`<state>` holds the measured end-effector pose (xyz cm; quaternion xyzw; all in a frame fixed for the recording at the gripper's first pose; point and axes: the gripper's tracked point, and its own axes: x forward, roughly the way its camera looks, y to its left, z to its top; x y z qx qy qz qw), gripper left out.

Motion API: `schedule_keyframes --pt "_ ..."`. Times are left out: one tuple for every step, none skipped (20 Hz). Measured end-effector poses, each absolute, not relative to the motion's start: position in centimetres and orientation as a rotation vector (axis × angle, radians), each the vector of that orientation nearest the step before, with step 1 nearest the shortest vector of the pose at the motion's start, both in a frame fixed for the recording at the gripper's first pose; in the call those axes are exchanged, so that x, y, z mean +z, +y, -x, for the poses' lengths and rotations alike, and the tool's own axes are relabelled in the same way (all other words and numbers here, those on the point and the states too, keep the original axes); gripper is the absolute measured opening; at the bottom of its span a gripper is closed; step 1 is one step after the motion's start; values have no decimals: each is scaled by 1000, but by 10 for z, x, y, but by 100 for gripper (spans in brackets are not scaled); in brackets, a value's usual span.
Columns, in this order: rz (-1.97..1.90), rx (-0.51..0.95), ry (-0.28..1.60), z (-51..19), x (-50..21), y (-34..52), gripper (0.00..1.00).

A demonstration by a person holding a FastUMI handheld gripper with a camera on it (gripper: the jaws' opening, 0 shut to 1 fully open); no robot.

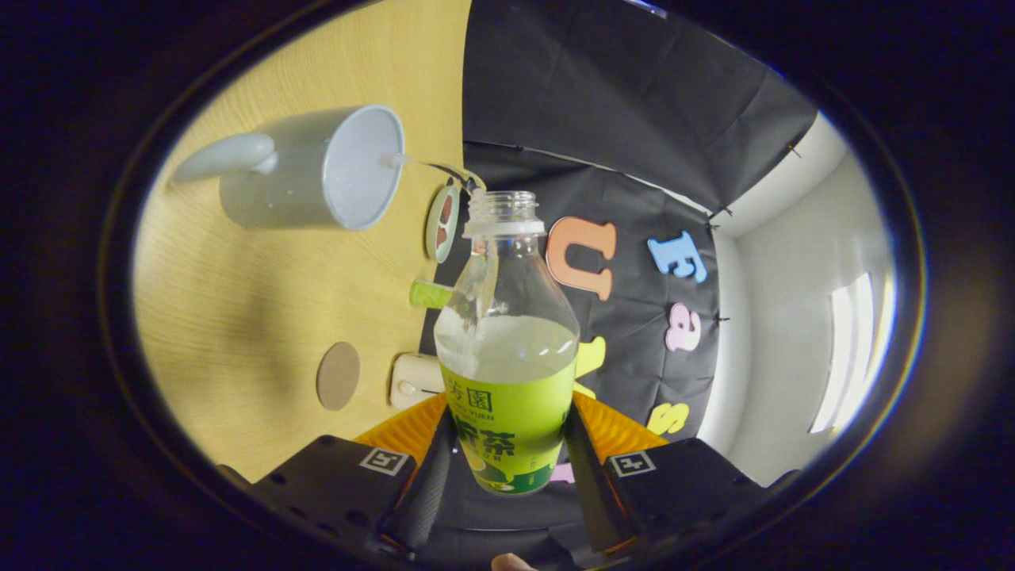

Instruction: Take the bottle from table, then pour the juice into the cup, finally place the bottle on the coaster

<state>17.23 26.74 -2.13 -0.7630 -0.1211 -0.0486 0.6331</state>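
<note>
Gripper view, rolled sideways so that the wooden table (262, 317) stands as a wall on the left. The gripper (507, 444) holds the bottle (507, 349) between its two fingers, both pressing on the labelled lower body, one from either side. The bottle is uncapped, its open mouth pointing away from the gripper; pale juice fills the part just above the green label, and the neck is clear. The cup (317, 168), a pale mug with a handle, stands on the table far to the left of the bottle's mouth, well apart from it, its open interior turned toward the camera. A round brown coaster (338, 375) lies flat on the table, nearer the fingers and left of the bottle. Beside the coaster, close to the booth's wall, rests a small white box (414, 381). Farther along the table's edge sit a green item (430, 294) and a small round dish (442, 223), just left of the bottle's neck
</note>
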Motion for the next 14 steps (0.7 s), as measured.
schedule_keyframes --pt "1753 -111 -278 -172 -20 268 77" --pt "1759 -111 -280 -172 -19 269 77" --pt "1763 -111 -282 -173 -19 270 77" --pt "1768 -113 -286 -173 -17 270 77" --pt "1771 -113 -287 -173 -15 272 77" --pt "1773 -114 -289 -174 -13 273 77" --pt "1776 -115 -290 -174 -10 274 77" --pt "1779 -116 -289 -173 -10 274 77" --pt "1783 -117 -289 -173 -8 274 77" --pt "1786 -120 -293 -175 -6 274 77" --pt "1787 -123 -295 -174 -4 274 77" --pt "1787 -126 -297 -173 -2 274 77" --pt "1788 -129 -300 -174 0 274 77" --pt "1790 -131 -304 -174 2 274 77"
